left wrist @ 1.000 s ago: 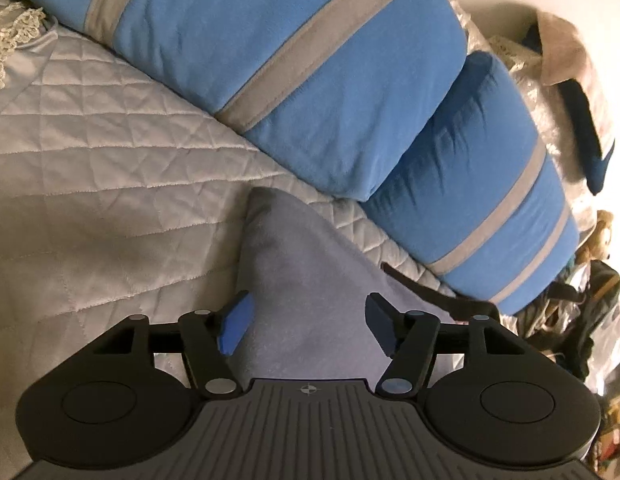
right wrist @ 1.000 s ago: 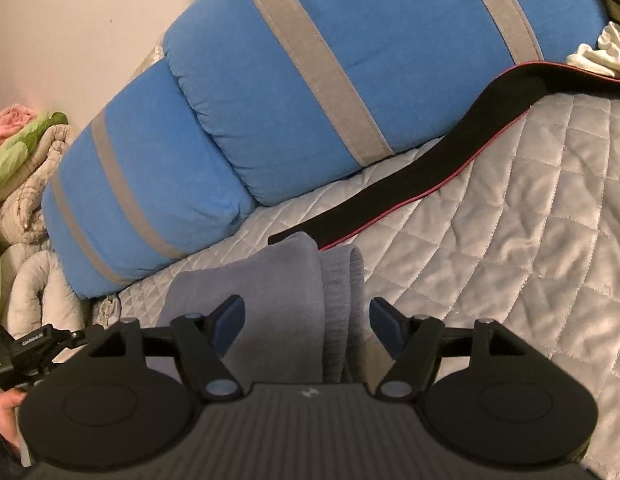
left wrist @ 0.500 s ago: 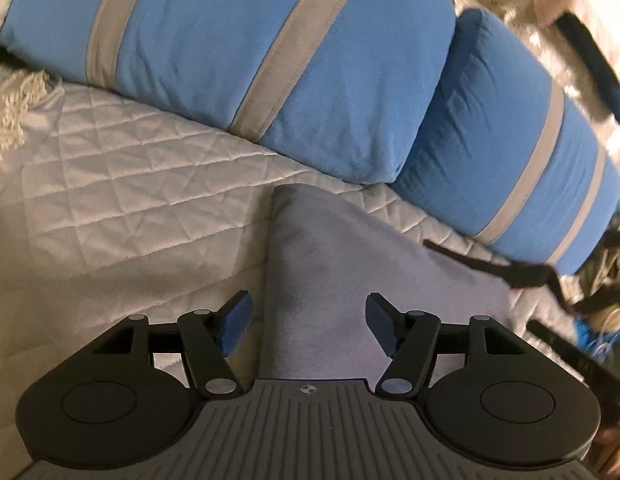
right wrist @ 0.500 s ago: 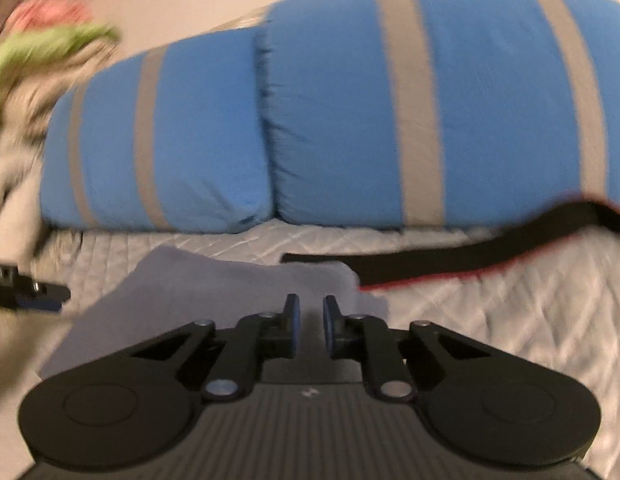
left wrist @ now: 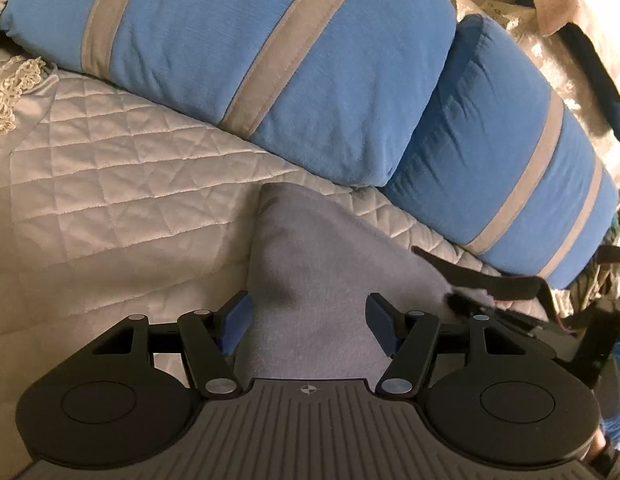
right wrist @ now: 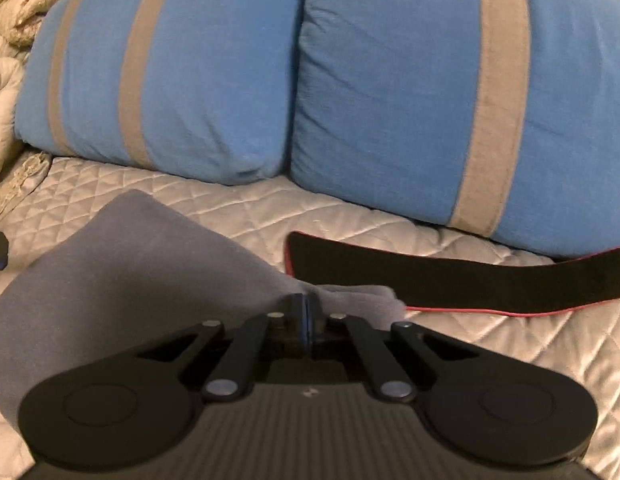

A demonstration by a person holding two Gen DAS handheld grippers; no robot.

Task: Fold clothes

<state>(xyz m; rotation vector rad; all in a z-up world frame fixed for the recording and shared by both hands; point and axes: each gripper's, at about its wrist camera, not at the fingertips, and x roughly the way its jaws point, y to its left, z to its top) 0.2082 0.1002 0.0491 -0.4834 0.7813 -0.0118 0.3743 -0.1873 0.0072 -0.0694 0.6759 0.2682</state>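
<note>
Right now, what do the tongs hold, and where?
The right tongs pinch the grey garment at its edge; the left tongs stand open over it.

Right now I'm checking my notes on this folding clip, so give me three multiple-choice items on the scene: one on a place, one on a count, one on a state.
1. Where does the black strap with red edging lie?
A. on the quilt in front of the pillows
B. on top of a pillow
C. draped over the left tool

2. How many blue pillows with grey stripes lean at the back?
A. one
B. two
C. four

3. How does the right tool stand?
A. wide open above the quilt
B. shut on the grey garment
C. shut on the strap

Answers:
1 A: the strap rests flat on the quilted cover, below the pillows.
2 B: one pillow sits beside another.
3 B: its fingers meet on a bunched edge of the grey garment.
</note>
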